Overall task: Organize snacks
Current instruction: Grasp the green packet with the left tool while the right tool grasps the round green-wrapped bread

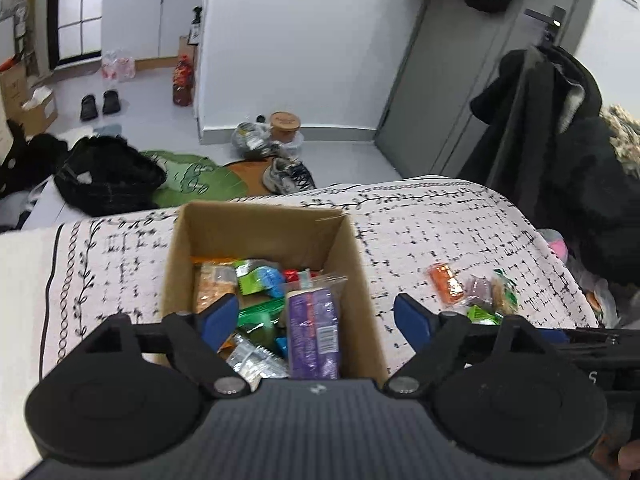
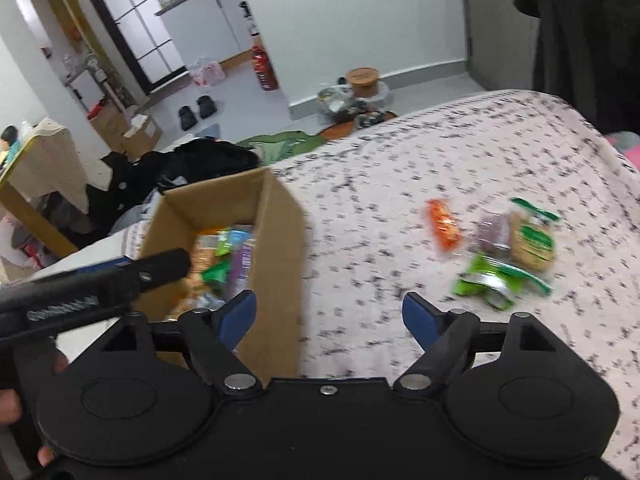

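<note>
purple packet [image 1: 313, 330] barcode label, print unreadable

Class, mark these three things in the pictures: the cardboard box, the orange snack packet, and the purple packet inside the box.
cardboard box [image 1: 262, 226]: left wrist view, inner face of its far wall.
orange snack packet [image 2: 443, 224]: right wrist view, middle of the wrapper.
purple packet [image 1: 314, 332]: left wrist view, middle of its front.

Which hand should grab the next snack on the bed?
Probably the right. The right tool is open and looks toward the loose snacks on the bedspread. The left tool hangs open over the cardboard box, farther from them.
</note>
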A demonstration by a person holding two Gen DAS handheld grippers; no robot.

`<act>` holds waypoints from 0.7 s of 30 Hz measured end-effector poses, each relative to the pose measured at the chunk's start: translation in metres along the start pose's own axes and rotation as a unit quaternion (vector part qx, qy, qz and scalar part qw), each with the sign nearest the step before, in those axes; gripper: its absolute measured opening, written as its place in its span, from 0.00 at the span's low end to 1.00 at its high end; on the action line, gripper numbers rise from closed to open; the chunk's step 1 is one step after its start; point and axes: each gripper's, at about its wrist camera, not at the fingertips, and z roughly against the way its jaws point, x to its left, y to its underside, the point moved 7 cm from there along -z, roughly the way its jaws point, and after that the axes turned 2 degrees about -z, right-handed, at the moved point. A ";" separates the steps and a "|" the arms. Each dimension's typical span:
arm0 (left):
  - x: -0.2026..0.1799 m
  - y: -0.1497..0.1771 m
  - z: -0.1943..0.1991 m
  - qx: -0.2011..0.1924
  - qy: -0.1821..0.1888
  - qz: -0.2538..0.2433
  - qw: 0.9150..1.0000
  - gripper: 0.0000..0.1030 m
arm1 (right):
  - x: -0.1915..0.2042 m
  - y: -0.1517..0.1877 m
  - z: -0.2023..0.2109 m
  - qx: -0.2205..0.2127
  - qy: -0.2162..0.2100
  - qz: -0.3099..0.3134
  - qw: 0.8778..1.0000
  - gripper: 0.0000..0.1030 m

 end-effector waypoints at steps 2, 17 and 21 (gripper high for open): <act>-0.006 0.000 -0.002 0.002 0.005 -0.003 1.000 0.83 | -0.011 0.001 0.004 -0.002 0.008 -0.005 1.000 0.85; -0.040 -0.005 -0.009 0.015 0.035 -0.005 0.999 0.84 | -0.075 0.014 0.017 0.000 0.046 -0.041 0.998 0.91; -0.055 -0.008 -0.012 0.017 0.046 -0.022 0.999 0.84 | -0.090 0.015 0.020 -0.002 0.055 -0.050 0.997 0.91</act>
